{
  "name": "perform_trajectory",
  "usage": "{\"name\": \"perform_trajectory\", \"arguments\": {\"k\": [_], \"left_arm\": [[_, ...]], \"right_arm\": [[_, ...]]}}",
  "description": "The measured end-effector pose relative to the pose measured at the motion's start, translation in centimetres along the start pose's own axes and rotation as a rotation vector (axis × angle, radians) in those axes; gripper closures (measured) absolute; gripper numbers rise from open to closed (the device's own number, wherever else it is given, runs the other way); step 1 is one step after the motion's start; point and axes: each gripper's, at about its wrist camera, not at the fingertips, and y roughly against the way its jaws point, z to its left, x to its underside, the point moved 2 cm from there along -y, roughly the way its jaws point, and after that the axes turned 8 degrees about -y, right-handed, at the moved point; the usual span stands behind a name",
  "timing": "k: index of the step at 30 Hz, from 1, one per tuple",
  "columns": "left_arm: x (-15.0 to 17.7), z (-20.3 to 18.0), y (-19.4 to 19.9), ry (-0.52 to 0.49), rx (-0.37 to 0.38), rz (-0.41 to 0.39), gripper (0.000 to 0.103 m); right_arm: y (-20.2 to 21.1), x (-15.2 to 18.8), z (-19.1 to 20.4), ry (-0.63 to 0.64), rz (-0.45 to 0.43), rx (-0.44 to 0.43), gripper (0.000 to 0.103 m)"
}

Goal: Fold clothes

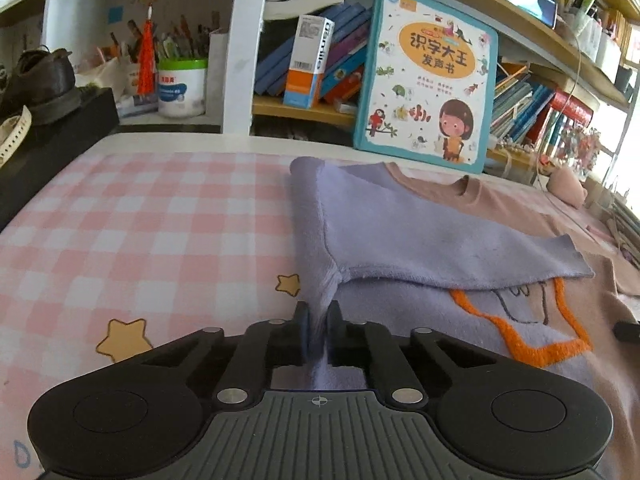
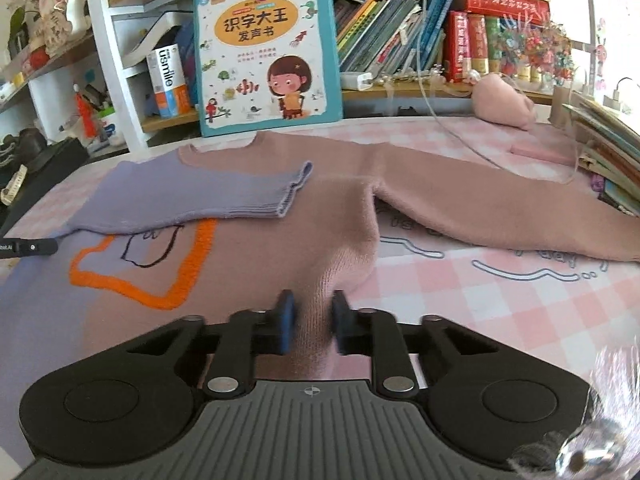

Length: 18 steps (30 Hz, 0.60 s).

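A pink and lilac sweater (image 2: 328,200) with an orange outline on its front lies on the pink checked cloth (image 1: 140,220). Its lilac sleeve (image 2: 192,196) is folded across the chest; the pink sleeve (image 2: 500,204) stretches out to the right. My left gripper (image 1: 318,320) is shut on the sweater's lilac side edge (image 1: 320,280) near the hem. My right gripper (image 2: 312,312) is shut on a raised fold of the pink side (image 2: 340,272) near the hem. The left gripper's tip shows at the left edge of the right wrist view (image 2: 28,248).
A children's book (image 2: 268,48) leans against the bookshelf behind the sweater. A black box with a shoe (image 1: 40,80) sits at the far left. A pink plush (image 2: 504,104) and stacked books (image 2: 608,160) are at the right. A thin cable (image 2: 480,152) crosses the right sleeve.
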Motion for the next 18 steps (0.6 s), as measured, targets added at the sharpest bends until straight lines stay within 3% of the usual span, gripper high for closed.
{"name": "perform_trajectory", "arguments": {"k": [5,18], "left_arm": [[0.2,2.2,1.3,0.077,0.008,-0.013,0.098],[0.6,5.0,1.4,0.104,-0.043,-0.019,0.097]], "right_arm": [[-0.6,-0.1,1.4,0.024,0.009,-0.018,0.090],[-2.7,-1.0,4.3,0.084,0.009,-0.036,0.091]]}}
